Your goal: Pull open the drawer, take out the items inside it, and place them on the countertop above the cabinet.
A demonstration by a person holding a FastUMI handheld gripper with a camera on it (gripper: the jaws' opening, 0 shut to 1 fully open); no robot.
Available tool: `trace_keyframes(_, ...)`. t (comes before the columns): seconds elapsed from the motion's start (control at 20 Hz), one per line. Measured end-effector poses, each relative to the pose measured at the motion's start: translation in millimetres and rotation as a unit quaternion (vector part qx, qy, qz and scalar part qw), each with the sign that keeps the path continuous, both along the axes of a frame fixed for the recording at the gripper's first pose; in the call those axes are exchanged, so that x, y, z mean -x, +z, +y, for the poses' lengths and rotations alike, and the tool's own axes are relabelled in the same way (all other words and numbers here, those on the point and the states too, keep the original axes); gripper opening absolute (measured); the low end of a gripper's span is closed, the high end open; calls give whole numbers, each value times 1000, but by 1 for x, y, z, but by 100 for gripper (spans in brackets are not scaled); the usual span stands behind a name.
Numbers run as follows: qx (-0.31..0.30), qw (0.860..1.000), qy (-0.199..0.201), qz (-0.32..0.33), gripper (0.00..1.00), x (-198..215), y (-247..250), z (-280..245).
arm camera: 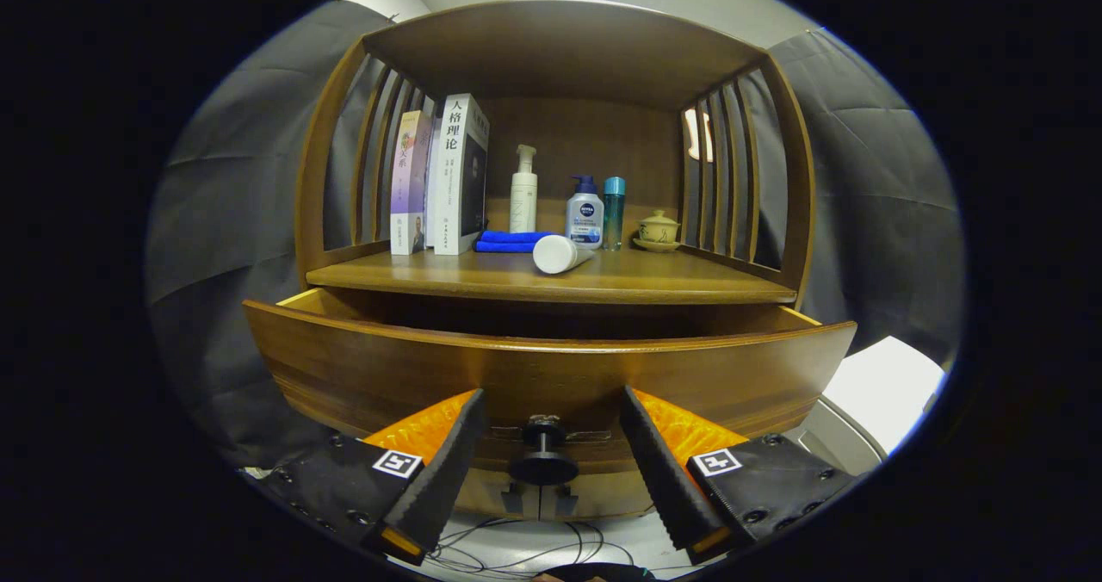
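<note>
Dim, fisheye bend at edges; drawer (551, 367) interior prob. shadowed.

The drawer (551, 367) is standing pulled out, but its front panel is blocking the whole inside, so whatever is lying in it is staying out of sight. The white tube (560, 253) lying on the worktop (534, 281) is covering the foot of the pump bottle (585, 212) behind it. The blue cloth (510, 241) is half tucked behind that tube. The books (439, 177) are hiding the cabinet's back corner. The fingers (443, 470) are spread either side of the knob (542, 453), their bases running out of view.
</note>
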State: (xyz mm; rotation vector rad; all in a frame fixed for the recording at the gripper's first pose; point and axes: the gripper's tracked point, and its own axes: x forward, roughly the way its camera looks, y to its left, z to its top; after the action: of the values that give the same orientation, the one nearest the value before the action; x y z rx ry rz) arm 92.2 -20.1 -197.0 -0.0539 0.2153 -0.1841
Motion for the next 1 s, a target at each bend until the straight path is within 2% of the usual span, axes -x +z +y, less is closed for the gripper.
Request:
trace_keyframes(0.65, 1, 1000, -1, 6, 98, -72, 5, -15)
trace_keyframes(1.0, 23, 1000, -1, -4, 98, -75, 5, -13)
